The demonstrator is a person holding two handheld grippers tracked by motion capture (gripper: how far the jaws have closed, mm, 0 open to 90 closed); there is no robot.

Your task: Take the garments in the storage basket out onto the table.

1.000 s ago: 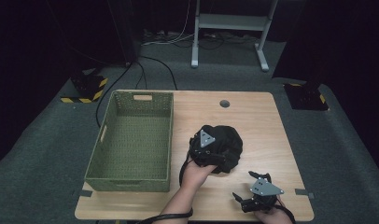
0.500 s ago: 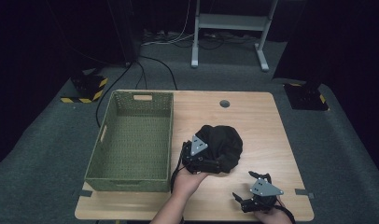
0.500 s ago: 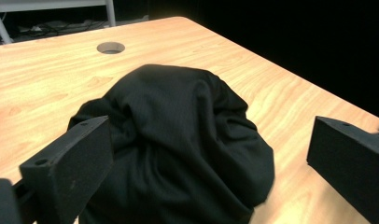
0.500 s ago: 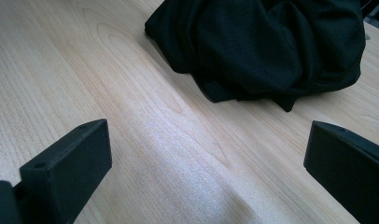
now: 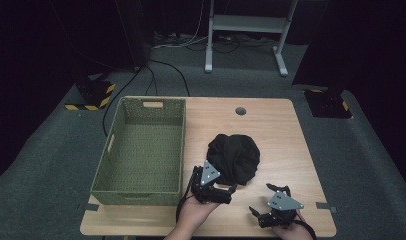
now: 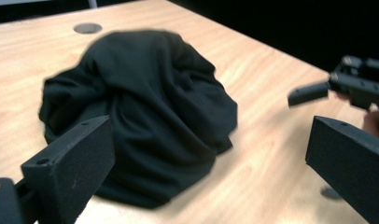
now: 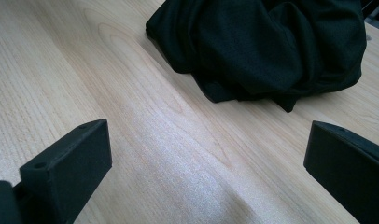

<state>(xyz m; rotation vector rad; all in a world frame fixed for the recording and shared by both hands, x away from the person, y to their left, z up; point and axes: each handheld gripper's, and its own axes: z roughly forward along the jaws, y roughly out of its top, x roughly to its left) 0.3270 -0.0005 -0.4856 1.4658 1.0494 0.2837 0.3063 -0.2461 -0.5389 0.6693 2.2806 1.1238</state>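
Observation:
A crumpled black cloth [image 5: 234, 157] lies in a heap on the wooden table [image 5: 276, 135], right of centre. My left gripper [image 5: 222, 192] sits just in front of the cloth's near-left edge, open, with nothing between its jaws. In the left gripper view the cloth [image 6: 141, 107] lies ahead of the open left gripper [image 6: 211, 140], and the right gripper [image 6: 346, 86] shows farther off. Near the table's front edge, my right gripper [image 5: 261, 199] is open and empty. In the right gripper view bare wood lies between the right gripper's [image 7: 206, 140] jaws, with the cloth [image 7: 262, 46] beyond.
A green woven basket [image 5: 141, 150] with nothing in it takes up the table's left side. A round cable hole [image 5: 240, 111] sits near the far edge. Beyond the table are dark carpet, cables and a white desk frame [image 5: 251, 30].
My left gripper has drawn back from on top of the cloth toward the front edge and now stands open, apart from it. The right gripper has stayed still.

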